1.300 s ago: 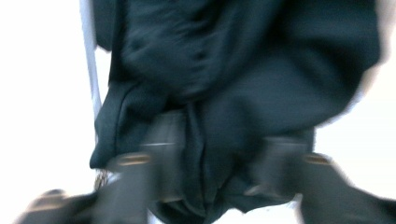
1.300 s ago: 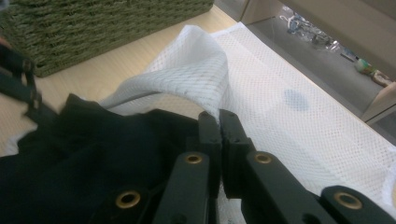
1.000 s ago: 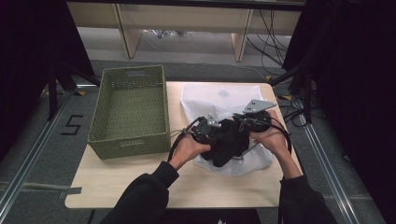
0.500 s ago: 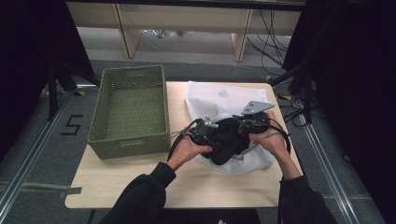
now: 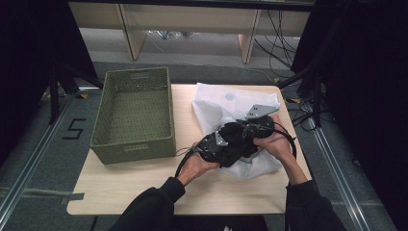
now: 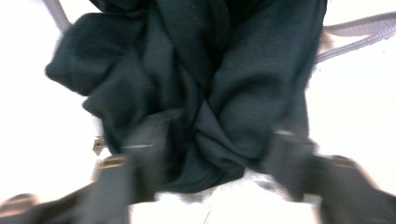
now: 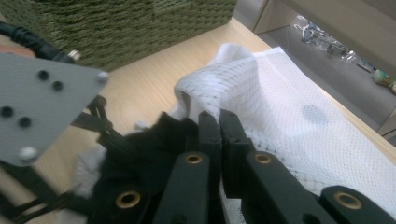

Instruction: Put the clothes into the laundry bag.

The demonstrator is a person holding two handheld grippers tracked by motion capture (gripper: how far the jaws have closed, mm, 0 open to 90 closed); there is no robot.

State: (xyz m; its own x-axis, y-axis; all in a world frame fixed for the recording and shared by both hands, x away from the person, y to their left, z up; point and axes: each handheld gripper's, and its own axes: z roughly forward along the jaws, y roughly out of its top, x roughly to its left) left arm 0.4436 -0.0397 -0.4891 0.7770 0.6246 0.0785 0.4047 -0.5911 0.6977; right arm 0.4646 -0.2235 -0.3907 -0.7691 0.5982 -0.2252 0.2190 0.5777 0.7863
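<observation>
both forearms brought in from bottom of high view, dark sleeves seen. left hand [image 5: 196, 164] curled under left gripper [image 6: 210, 154], jaws spread wide apart. right hand [image 5: 274, 142] wrapped around right gripper [image 7: 219, 122], jaws pressed together. grippers held close, side by side.

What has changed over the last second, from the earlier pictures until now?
Very little. Both hands keep working the dark garment on the white mesh bag; the left gripper has edged slightly toward the table's near edge. The green basket and the bag stayed where they were.
</observation>
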